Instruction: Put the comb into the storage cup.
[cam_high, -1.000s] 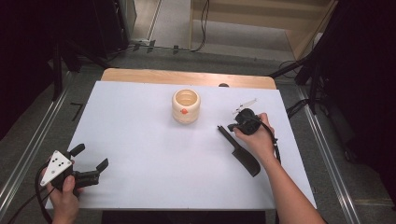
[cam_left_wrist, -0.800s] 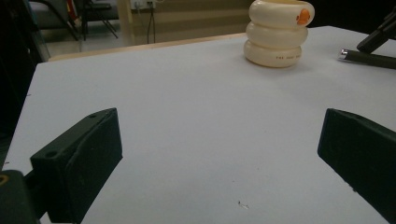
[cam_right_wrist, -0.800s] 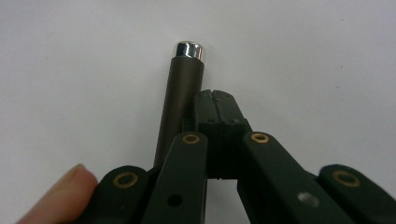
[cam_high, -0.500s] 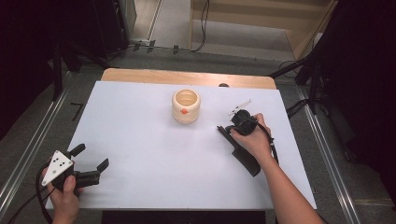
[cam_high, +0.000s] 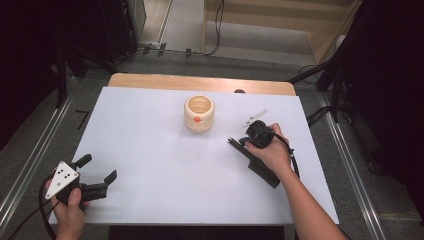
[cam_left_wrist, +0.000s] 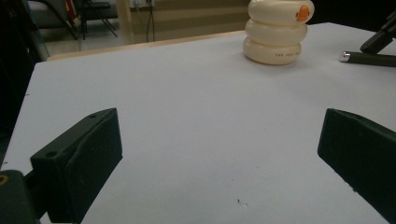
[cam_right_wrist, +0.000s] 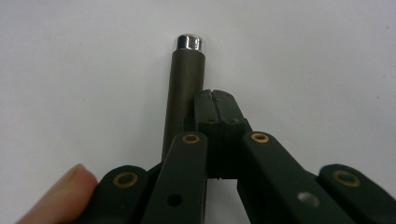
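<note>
Surface (cam_high: 150, 150) white; ribbed cream cup (cam_high: 199, 113) ahead of your left gripper (cam_high: 97, 176), jaws wide, nothing between. Your right gripper (cam_right_wrist: 215, 100) clenched empty; dark pen (cam_right_wrist: 184, 93) lies just beside its jaws. Step, likely: pick-up approach. Next: open, straddle pen.

A white-topped bench (cam_high: 165, 165) with a wooden strip along its far edge carries a cream ribbed pot (cam_high: 199, 113), upright and open at the top, an orange mark on its near side. The left gripper (cam_high: 97, 176) rests at the bench's near left corner — jaws spread wide, nothing between them, a grey three-cornered plate on top, a hand around its handle. The right gripper (cam_high: 234, 142) lies low on the bench to the right of the pot, well apart from it — its dark jaws pointing toward the pot. A small clear object (cam_high: 254, 118) lies just beyond the right hand (cam_high: 270, 152).
</note>
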